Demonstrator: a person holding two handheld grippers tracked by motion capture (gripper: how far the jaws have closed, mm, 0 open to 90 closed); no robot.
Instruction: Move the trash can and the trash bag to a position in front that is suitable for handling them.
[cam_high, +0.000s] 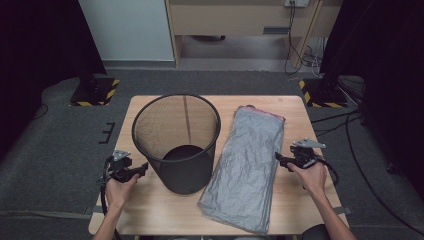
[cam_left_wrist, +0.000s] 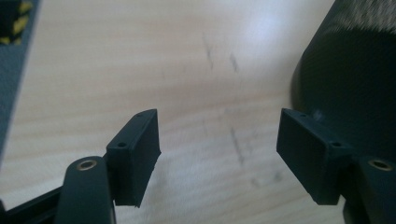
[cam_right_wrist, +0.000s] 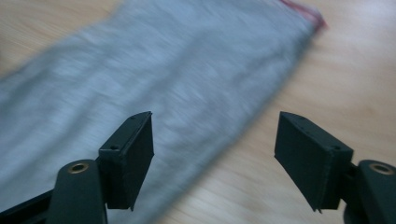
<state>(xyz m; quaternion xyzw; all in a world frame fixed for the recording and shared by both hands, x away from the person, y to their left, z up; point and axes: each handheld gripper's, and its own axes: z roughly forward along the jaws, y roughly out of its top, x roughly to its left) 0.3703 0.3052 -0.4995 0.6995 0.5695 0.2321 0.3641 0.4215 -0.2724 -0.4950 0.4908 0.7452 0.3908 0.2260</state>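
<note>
A black mesh wastebasket (cam_high: 176, 142) stands upright on the wooden table (cam_high: 165, 205), left of centre. To its right lies a flat grey plastic bag (cam_high: 247, 165) with a red-edged far end (cam_right_wrist: 303, 10). My left gripper (cam_high: 141, 169) hovers just left of the basket's base, open, with bare table between its jaws; the basket's dark wall (cam_left_wrist: 350, 79) is at the right in the left gripper view. My right gripper (cam_high: 280, 159) sits at the bag's right edge, open, and in the right gripper view the grey bag (cam_right_wrist: 154, 79) lies under and ahead of it.
The table's front edge is near the person's forearms. Beyond the table lie grey carpet, two stand bases with yellow-black tape (cam_high: 95, 92), cables (cam_high: 360, 165) at the right and a wooden desk (cam_high: 245, 20) at the back.
</note>
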